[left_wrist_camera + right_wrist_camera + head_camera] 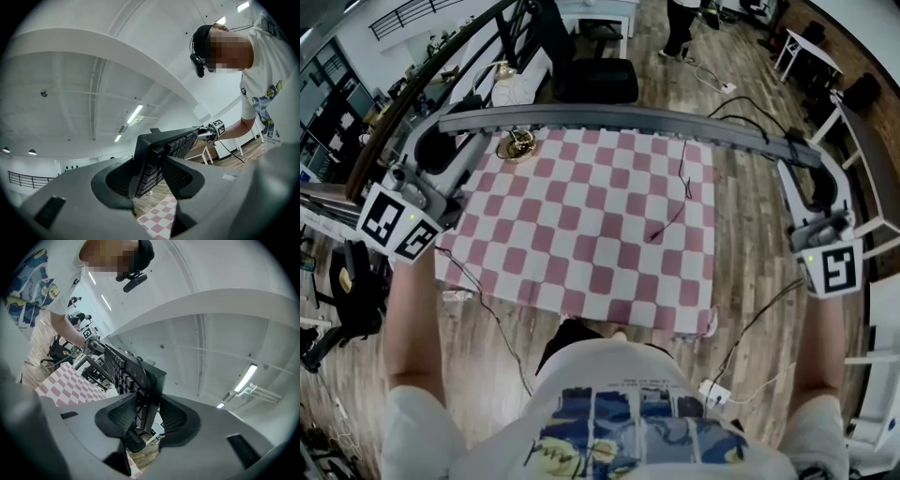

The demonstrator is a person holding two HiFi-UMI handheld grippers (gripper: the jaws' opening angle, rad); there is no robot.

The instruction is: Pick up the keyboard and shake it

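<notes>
The black keyboard (pixel 619 117) hangs in the air above the table, seen edge-on in the head view as a long grey bar. My left gripper (pixel 455 141) is shut on its left end and my right gripper (pixel 797 164) on its right end. From the left gripper view, the keyboard (pixel 159 154) sits clamped between the jaws of the left gripper (pixel 157 166), keys facing right, and runs off toward the other gripper. From the right gripper view, the keyboard (pixel 126 373) is pinched in the right gripper (pixel 143 408). Its black cable (pixel 680 202) trails down to the mat.
A pink-and-white checkered mat (pixel 581 234) covers the table below. A small gold object (pixel 517 145) lies at its far left corner. A black chair (pixel 595 80) stands behind the table, a white desk (pixel 862 141) at the right, a power strip (pixel 712 392) on the wooden floor.
</notes>
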